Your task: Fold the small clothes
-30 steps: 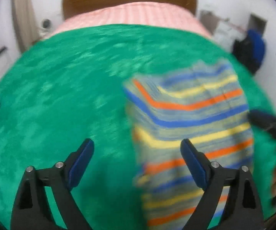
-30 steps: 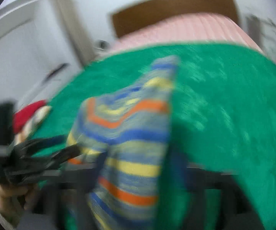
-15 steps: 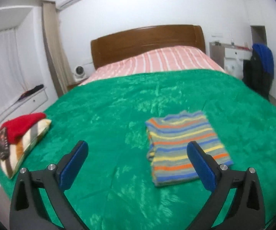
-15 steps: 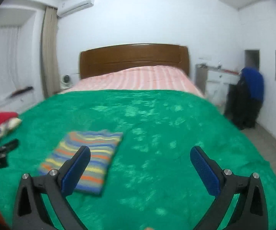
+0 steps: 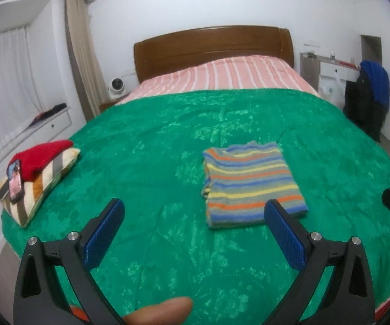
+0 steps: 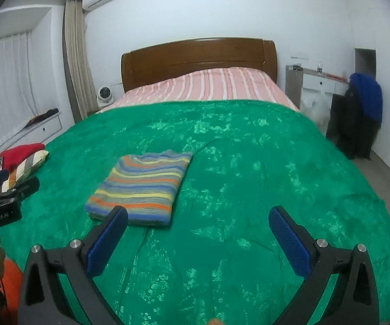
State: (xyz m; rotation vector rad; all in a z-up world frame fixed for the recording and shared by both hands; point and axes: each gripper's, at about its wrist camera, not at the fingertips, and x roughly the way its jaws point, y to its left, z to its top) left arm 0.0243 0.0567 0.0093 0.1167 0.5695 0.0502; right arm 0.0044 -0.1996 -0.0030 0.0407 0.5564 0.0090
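Lying at the far left of the green blanket, a striped pillow is carrying a red garment and a phone, all well apart from the work.

Moving right, the left gripper is standing wide, its 2 blue pads empty and hovering over bare blanket. Ahead of it and off toward its right pad, the folded striped shirt is resting flat near the middle of the bed, a tidy rectangle whose long axis is running from the near edge away toward the wooden headboard, with the stripes crossing it. The near short edge is lying just beyond the left gripper's right pad in that view, though not touching it.

Further right, the right gripper is also gaping wide and holding nothing. From its camera the striped shirt is sitting ahead and to the left, its near edge just past the left pad, so the garment is lying between the 2 tools and somewhat forward of both. Neither looks clearly nearer.

Judging by the neat shape, this piece is looking finished; any further fold would probably be going across the long axis, both tools reaching forward and inward for the near corners.
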